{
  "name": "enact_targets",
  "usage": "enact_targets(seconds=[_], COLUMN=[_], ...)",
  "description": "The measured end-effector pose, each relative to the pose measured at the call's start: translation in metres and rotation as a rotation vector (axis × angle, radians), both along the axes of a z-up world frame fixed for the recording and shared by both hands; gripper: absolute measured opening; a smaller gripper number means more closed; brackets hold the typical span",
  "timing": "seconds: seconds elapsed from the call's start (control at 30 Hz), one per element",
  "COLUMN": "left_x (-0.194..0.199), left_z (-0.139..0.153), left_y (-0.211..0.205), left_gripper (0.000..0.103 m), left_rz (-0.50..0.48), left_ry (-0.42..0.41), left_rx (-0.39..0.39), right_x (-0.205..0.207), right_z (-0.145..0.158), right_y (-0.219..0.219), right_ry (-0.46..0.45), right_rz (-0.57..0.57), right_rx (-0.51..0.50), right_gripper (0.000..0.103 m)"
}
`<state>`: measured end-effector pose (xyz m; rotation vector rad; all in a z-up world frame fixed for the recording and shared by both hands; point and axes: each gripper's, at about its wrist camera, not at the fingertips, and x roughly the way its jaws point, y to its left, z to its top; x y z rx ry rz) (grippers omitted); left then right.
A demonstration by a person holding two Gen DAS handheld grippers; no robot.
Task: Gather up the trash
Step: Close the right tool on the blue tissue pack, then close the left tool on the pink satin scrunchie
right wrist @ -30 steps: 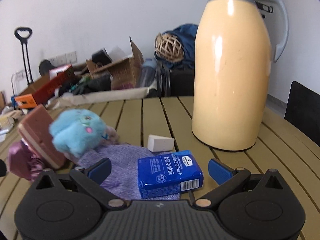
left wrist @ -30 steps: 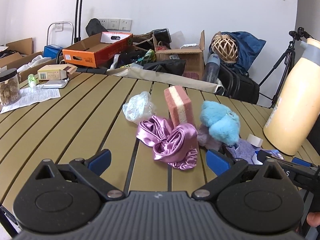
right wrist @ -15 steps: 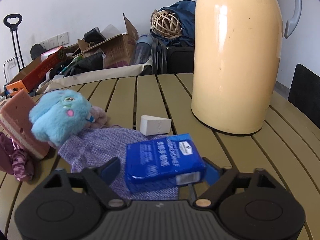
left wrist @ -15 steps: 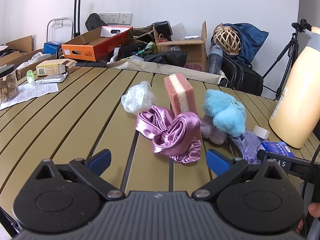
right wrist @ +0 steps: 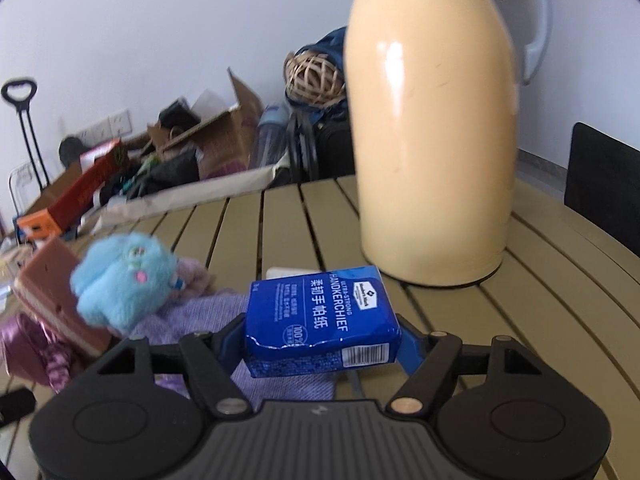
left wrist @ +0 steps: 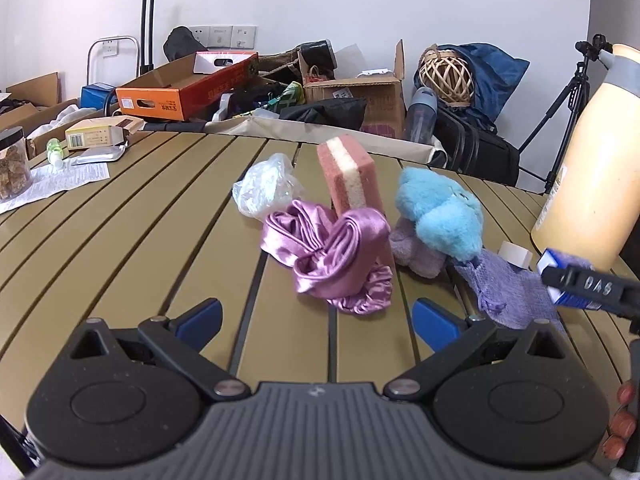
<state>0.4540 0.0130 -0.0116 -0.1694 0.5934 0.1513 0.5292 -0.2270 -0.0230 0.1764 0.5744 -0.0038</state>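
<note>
**Tissue pack pinched and raised off the tabletop**

On the left, the left gripper (left wrist: 316, 316) is held spread and empty above the slatted tabletop (left wrist: 132, 240), pointed at the purple satin scrunchie (left wrist: 336, 256); the clear plastic bag (left wrist: 266, 184) lies beyond it, untouched. To the right, the jaws of the right gripper (right wrist: 322, 340) have just been closing, and the blue tissue pack (right wrist: 320, 316) is now pinched between them. A second ago it lay on the lilac cloth (right wrist: 208, 312); it is now lifted clear, so one item appears collected, ready for carrying away.

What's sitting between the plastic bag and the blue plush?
In the left wrist view, the pink sponge stands upright between the crumpled plastic bag and the blue plush.
</note>
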Motion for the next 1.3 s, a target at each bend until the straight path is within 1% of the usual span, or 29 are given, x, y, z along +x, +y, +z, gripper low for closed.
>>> enact_targets(seconds=[0.13,0.23,0.33,0.43,0.57,0.73,0.87,0.93,1.1,1.13,1.17,1.3], left_x=[-0.004,-0.006,-0.001,0.009,0.031,0.057,0.070,0.074,0.082,0.083,0.083,0.084], left_z=[0.000,0.002,0.006,0.010,0.011,0.007,0.002,0.000,-0.006,-0.007,-0.009,-0.014], left_y=[-0.008,-0.013,-0.019,-0.024,-0.028,-0.021,-0.021,-0.023,-0.024,-0.023,-0.022,-0.015], left_gripper=[0.103,0.103,0.103,0.103,0.103,0.103,0.102,0.102,0.093,0.090,0.085,0.077], left_rz=[-0.014,-0.018,-0.023,-0.022,0.001,0.038,0.060,0.070,0.081,0.081,0.082,0.084], left_ry=[-0.018,-0.034,-0.040,-0.037,0.009,0.069,0.087,0.088,0.104,0.109,0.114,0.121], left_rx=[0.007,0.022,0.049,0.097,0.140,0.114,0.113,0.129,0.150,0.151,0.148,0.128], right_x=[-0.005,-0.008,-0.010,-0.013,-0.015,-0.019,-0.020,-0.020,-0.021,-0.022,-0.022,-0.024], right_z=[0.006,0.007,0.009,0.010,0.013,0.016,0.016,0.015,0.016,0.017,0.018,0.019], right_y=[-0.013,-0.018,-0.023,-0.028,-0.035,-0.042,-0.043,-0.043,-0.041,-0.041,-0.041,-0.043], right_ry=[-0.029,-0.041,-0.051,-0.059,-0.071,-0.084,-0.088,-0.088,-0.096,-0.098,-0.101,-0.107], right_rz=[-0.020,-0.019,-0.021,-0.023,-0.031,-0.037,-0.032,-0.029,-0.018,-0.016,-0.016,-0.012], right_rx=[0.050,0.069,0.089,0.106,0.129,0.156,0.172,0.180,0.186,0.186,0.186,0.189], right_gripper=[0.073,0.073,0.073,0.073,0.073,0.073,0.073,0.073,0.073,0.073,0.073,0.073])
